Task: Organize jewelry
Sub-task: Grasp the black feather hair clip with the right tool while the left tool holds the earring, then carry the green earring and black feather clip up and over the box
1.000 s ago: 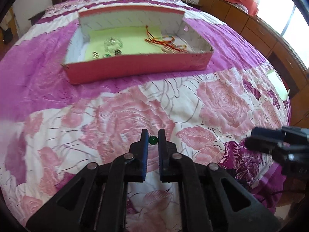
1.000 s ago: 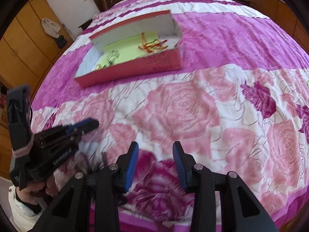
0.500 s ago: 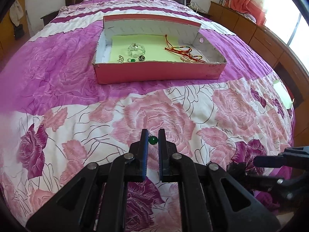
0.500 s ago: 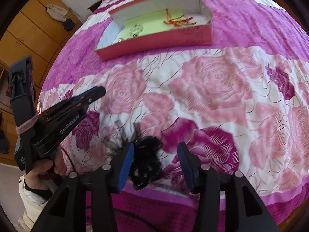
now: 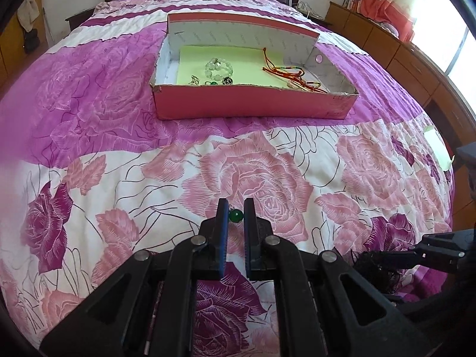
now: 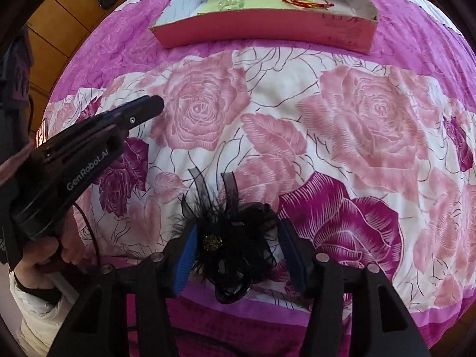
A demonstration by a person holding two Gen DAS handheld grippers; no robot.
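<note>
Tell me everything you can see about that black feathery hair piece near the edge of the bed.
The black feathery hair piece is a fluffy cluster of feathers and sheer ribbon loops around a small gold, glittery centre. It lies on the rose-print bedspread near its edge, between the fingers of the right gripper, whose jaws have just been opening and do not press it.

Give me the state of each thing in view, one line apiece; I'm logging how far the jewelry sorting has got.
Pink box: open, no lid on, resting on the bedspread.
Clear bead bracelet: lying inside the box.
Red cord bracelets: lying inside the box.
Green bead piece: pinched in the left tool.
Black feather hairpiece: lying on the bedspread between the open pads of the right tool, which have just been opening.
</note>
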